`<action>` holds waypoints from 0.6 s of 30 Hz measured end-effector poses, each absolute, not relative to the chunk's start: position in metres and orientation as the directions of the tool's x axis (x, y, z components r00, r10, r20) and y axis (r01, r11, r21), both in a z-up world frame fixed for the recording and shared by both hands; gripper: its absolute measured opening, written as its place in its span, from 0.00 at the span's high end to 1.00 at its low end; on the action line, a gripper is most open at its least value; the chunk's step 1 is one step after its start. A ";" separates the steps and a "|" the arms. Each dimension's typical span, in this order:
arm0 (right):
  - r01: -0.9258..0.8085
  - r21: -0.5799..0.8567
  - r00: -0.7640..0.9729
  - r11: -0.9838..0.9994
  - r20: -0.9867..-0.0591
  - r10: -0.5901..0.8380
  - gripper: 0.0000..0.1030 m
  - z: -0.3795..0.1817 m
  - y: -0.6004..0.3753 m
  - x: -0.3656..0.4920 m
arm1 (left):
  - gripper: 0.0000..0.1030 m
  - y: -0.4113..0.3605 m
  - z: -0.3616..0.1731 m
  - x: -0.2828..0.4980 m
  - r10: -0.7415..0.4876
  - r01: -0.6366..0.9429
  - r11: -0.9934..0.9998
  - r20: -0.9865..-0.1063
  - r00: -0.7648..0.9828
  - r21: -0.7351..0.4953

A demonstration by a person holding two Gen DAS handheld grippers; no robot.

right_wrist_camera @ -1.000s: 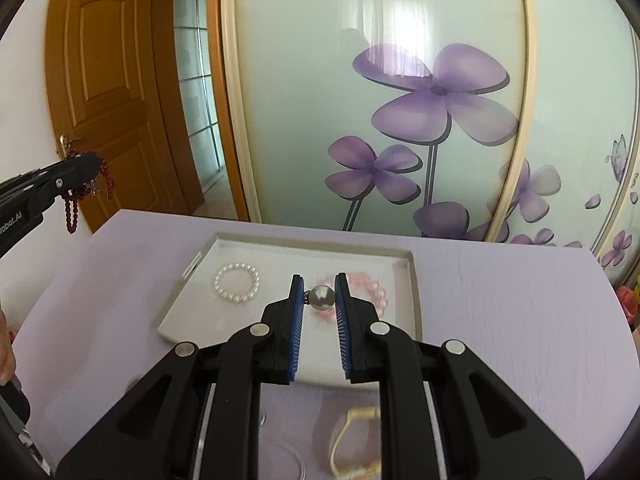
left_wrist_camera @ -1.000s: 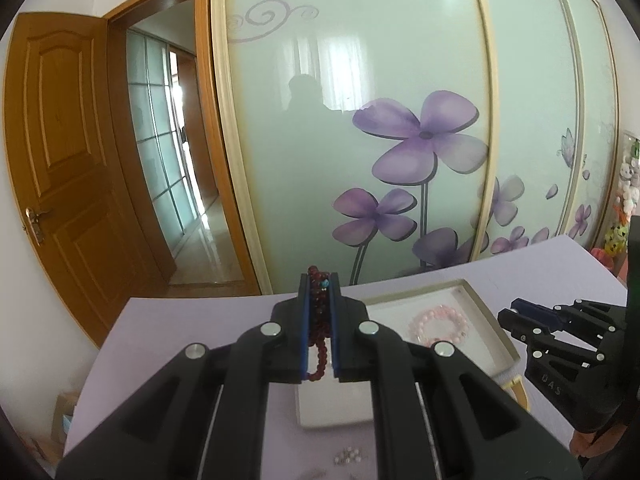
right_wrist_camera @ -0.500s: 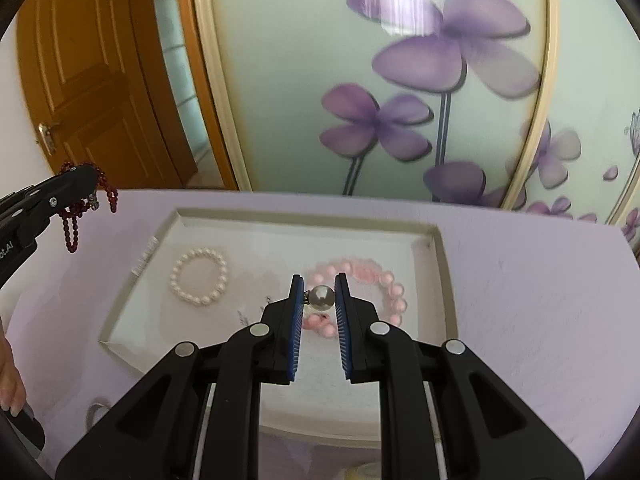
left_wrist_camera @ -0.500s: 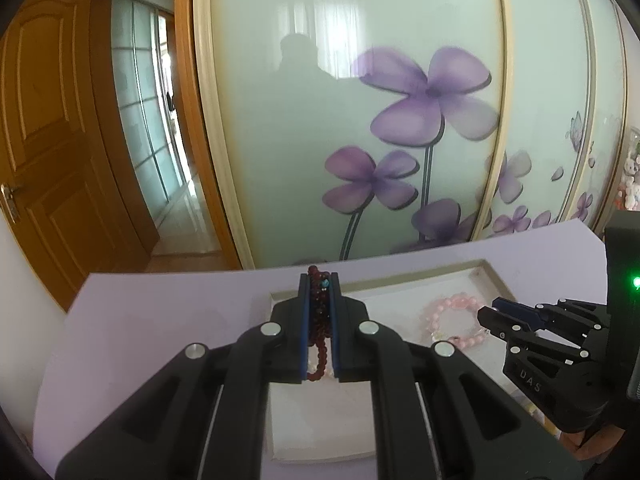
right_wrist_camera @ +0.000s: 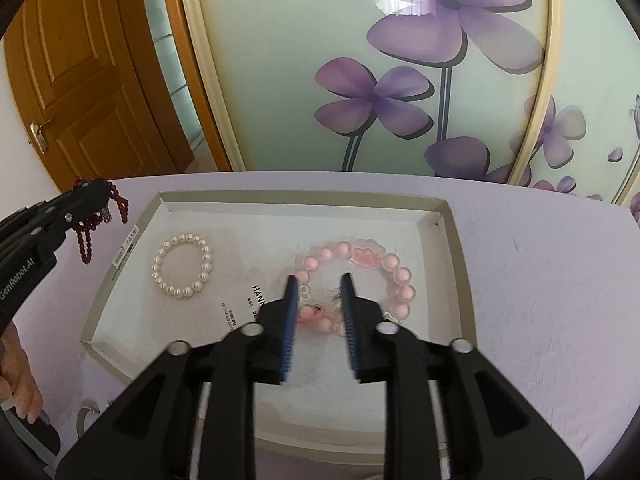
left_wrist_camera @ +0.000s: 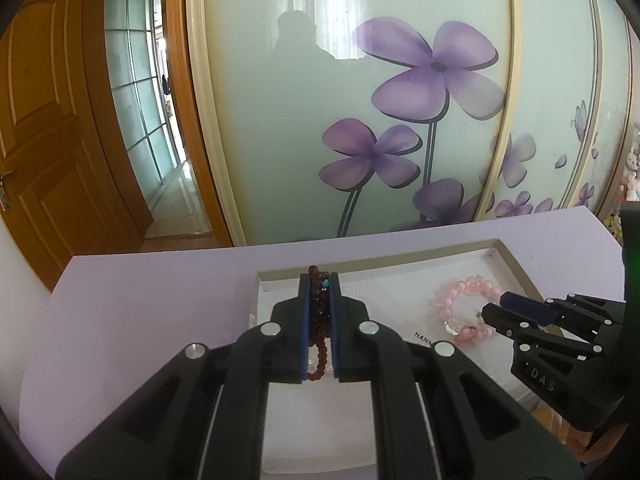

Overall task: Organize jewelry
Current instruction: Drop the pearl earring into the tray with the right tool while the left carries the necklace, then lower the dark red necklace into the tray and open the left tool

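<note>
Pearl bracelet (right_wrist_camera: 182, 266) visible only from right claw (right_wrist_camera: 319, 285) view

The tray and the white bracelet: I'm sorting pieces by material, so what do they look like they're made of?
Tray: likely matte white cardboard, given its folded corners and the printed label on its rim. White bracelet: round glossy beads with a pearl sheen, so pearl or imitation; the pictures cannot settle which.

— What carries everything?

— A lilac table (right_wrist_camera: 540, 280), running back to the flowered sliding doors.

— And directly on it?

— 1 shallow white tray (right_wrist_camera: 448, 248) with low grey walls, set near the middle. At the near left edge of the right wrist view, a pale curved object (right_wrist_camera: 86, 414) pokes out; too little shows to name it.

— In the tray?

— 2 bracelets.
</note>
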State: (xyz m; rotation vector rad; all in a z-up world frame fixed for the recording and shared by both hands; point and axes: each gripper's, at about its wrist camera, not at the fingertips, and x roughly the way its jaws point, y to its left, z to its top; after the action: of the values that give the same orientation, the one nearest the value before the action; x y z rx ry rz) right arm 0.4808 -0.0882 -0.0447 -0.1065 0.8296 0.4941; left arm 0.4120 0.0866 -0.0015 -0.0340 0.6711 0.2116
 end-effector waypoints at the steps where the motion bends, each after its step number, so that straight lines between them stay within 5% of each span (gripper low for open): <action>1: -0.460 0.098 0.571 0.883 -0.729 0.378 0.71 -0.045 -0.089 0.480 | 0.92 0.086 -0.002 0.412 0.182 -0.203 0.978 -0.621 0.762 0.037; 14: -0.446 0.083 0.590 0.891 -0.722 0.362 0.71 -0.041 -0.099 0.475 | 0.90 0.076 -0.017 0.421 0.143 -0.174 0.985 -0.665 0.733 0.020; 18: -0.443 0.080 0.598 0.893 -0.716 0.361 0.71 -0.037 -0.103 0.469 | 0.71 0.081 -0.013 0.416 0.149 -0.191 0.982 -0.660 0.736 0.009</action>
State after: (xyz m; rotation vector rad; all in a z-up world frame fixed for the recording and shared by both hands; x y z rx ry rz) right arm 0.4694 -0.1034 -0.0374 -0.1100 0.8048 0.4671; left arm 0.4158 0.0807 -0.0134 -0.0609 0.7197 0.1871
